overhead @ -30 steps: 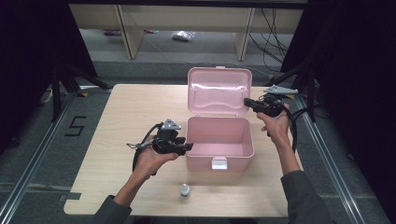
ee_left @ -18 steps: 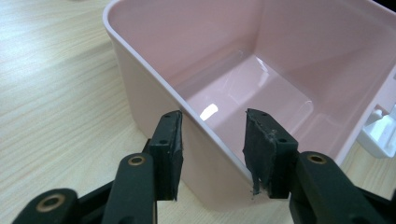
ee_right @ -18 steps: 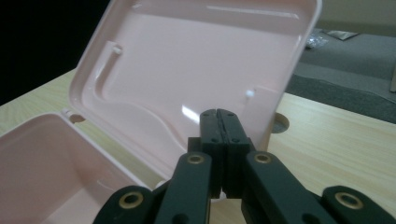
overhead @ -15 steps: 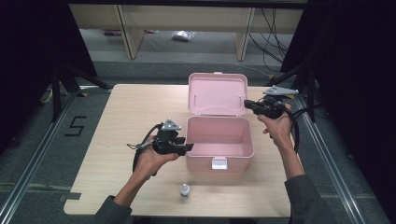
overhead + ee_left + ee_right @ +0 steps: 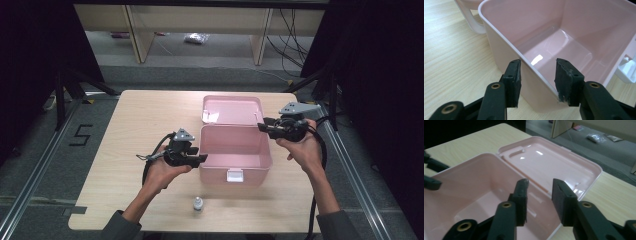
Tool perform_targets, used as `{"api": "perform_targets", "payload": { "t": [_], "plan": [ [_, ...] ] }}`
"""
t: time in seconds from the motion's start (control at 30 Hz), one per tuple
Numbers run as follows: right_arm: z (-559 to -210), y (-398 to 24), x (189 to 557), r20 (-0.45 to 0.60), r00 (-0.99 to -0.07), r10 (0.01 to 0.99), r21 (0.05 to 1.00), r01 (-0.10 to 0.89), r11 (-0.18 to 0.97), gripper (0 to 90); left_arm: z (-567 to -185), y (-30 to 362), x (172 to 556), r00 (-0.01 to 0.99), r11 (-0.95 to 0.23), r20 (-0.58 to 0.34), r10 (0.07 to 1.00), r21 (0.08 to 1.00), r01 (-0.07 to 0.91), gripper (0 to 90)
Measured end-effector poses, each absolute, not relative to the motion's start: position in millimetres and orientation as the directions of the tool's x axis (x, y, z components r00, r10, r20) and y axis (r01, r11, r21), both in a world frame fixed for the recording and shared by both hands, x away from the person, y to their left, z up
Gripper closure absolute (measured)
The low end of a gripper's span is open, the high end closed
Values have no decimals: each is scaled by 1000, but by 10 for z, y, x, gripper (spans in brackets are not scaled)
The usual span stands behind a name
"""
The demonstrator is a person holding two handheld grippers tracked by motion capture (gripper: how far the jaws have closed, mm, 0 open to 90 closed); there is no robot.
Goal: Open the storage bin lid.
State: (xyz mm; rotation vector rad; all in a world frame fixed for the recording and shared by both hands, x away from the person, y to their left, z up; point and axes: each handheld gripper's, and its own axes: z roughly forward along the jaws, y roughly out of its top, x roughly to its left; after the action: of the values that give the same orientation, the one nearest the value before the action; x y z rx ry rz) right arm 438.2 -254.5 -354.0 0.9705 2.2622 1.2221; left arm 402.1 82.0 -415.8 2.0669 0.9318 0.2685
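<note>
- The pink box [image 5: 235,152] sits mid-desk [image 5: 130,130], lid [image 5: 231,110] laid flat open behind, nothing inside.
- My left tongs [image 5: 537,75] straddle its near-left wall, pads not clearly pressing.
- My right tongs [image 5: 539,193] have just been opening, nothing between them, above the right rim.
- I judge it light, stiff, slippery plastic; grip the rim.
- A small bottle [image 5: 198,203] stands near the desk's front edge.

Small bottle [image 5: 198,203] near table's front edge too tiny to ID; box [image 5: 564,45] cropped top/right.
</note>
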Motion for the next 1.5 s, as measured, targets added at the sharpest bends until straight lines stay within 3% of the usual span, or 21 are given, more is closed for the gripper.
{"api": "perform_targets", "payload": {
  "t": [0.1,0.4,0.73,1.2,1.5],
  "plan": [
    [-3507,-2484,4209,-28,-711,702,825,380,418,552,-4161,822,4027,707,-374,-147,692,765,525,555],
    [-3520,-2375,3767,-20,-764,645,822,356,445,496,-4163,821,4028,707,-374,-145,693,765,524,551],
    [-3610,-2216,3476,-29,-801,598,782,355,513,479,-4163,819,4027,708,-377,-141,692,765,522,551],
    [-3830,-1828,3285,-36,-889,456,708,299,639,463,-4166,822,4032,708,-374,-147,691,765,525,550],
    [-3927,-1689,3209,-13,-907,420,672,303,675,455,-4169,825,4035,709,-374,-148,689,766,523,548]
  ]
}}
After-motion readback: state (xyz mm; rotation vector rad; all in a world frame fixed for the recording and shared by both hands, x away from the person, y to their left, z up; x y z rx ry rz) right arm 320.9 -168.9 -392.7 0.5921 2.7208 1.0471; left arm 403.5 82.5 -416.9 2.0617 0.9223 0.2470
